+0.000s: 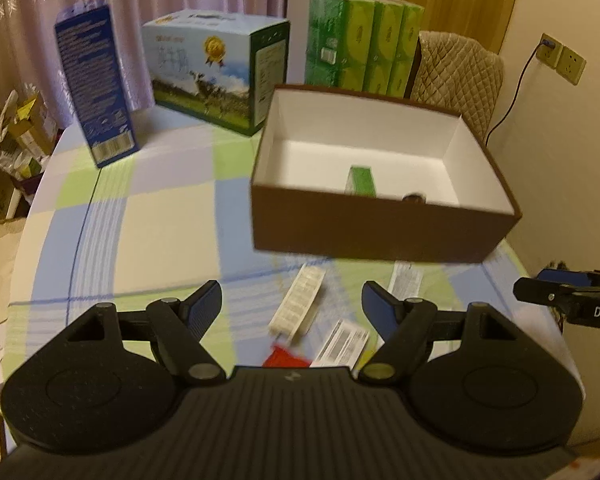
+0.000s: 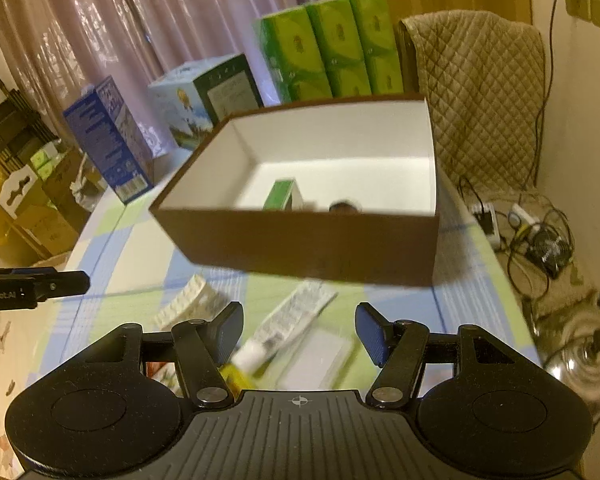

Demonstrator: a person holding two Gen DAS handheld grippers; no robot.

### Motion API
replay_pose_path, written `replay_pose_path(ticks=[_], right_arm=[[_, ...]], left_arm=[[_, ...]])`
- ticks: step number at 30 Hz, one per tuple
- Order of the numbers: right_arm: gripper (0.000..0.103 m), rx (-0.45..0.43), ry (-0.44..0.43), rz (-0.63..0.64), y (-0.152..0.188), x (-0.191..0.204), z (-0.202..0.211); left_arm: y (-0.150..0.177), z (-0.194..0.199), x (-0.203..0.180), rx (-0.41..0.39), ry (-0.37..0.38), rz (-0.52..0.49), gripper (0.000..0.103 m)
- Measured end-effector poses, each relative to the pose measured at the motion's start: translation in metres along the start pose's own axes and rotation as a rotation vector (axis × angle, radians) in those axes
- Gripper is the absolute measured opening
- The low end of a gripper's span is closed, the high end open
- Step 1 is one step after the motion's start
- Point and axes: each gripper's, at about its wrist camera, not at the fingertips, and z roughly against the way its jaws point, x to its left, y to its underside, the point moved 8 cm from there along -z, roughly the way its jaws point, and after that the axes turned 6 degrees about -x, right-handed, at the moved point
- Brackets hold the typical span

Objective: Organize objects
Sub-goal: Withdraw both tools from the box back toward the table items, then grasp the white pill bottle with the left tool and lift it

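Left wrist view: left gripper (image 1: 292, 304) is hovering released over the table (image 1: 148, 216), holding nothing. The box (image 1: 380, 228) is already holding a green pack (image 1: 362, 180) and a dark round item (image 1: 414, 198). A white strip (image 1: 298, 306), a red item (image 1: 286, 358) and a barcoded pack (image 1: 342, 342) are lying loose, still to be boxed.

Right wrist view: right gripper (image 2: 298, 330) is also hanging released and empty above a tube (image 2: 288, 324). Cartons (image 2: 108, 140) are standing beyond the box, not obstructing.

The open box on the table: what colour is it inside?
White inside, brown outside; the open box shows best in the right wrist view.
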Motion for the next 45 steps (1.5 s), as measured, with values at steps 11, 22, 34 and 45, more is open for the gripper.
replay_pose_path(ticks=[11,22,34,45], right_arm=[[0.059,0.091,0.021,-0.005,0.054,0.038,-0.001],[0.059,0.175,0.093,-0.04,0.095,0.032,0.004],[0.059,0.196,0.158,-0.12,0.114,0.008,0.013],[0.059,0.197,0.177,-0.159,0.118,-0.002,0.016]], left_arm=[[0.066,0.019,0.041,0.09,-0.005,-0.028,0.073],[0.135,0.001,0.028,0.233,0.085,-0.098,0.064],[0.167,-0.03,0.002,0.314,0.162,-0.202,0.045],[0.175,-0.049,-0.006,0.343,0.166,-0.248,0.023]])
